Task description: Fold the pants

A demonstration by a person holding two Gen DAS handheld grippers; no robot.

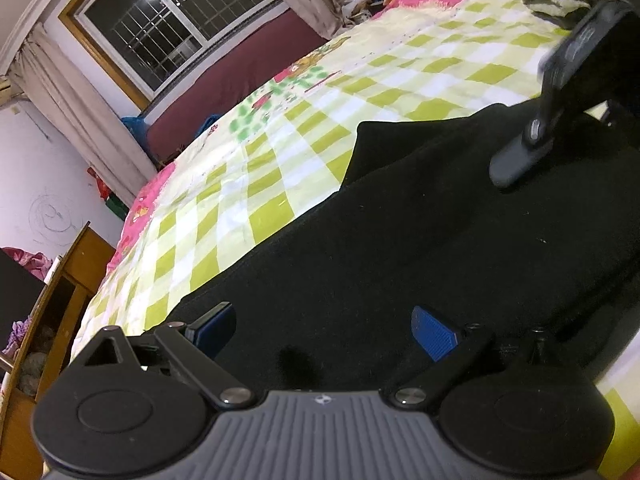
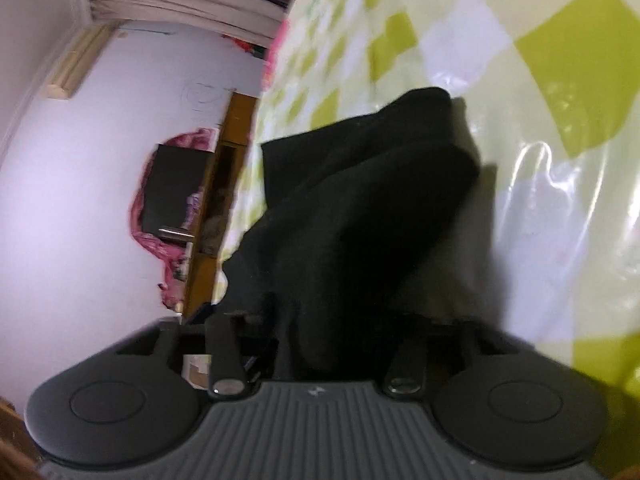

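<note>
- Black soft-fabric pants [image 1: 400, 240] lie across the near edge of the green-and-white checked bed cover [image 1: 280, 148], legs apparently laid together lengthwise.
- Left gripper [image 1: 324, 332]: blue pads wide apart over the cloth, gripping nothing.
- Right gripper [image 2: 340, 320]: narrowed on a bunched fold of the pants.
- Crosswise folds remain, I judge.

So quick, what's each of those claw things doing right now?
Left gripper: open, over the black pants, gripping nothing.
Right gripper: closed on a bunch of the pants.
</note>
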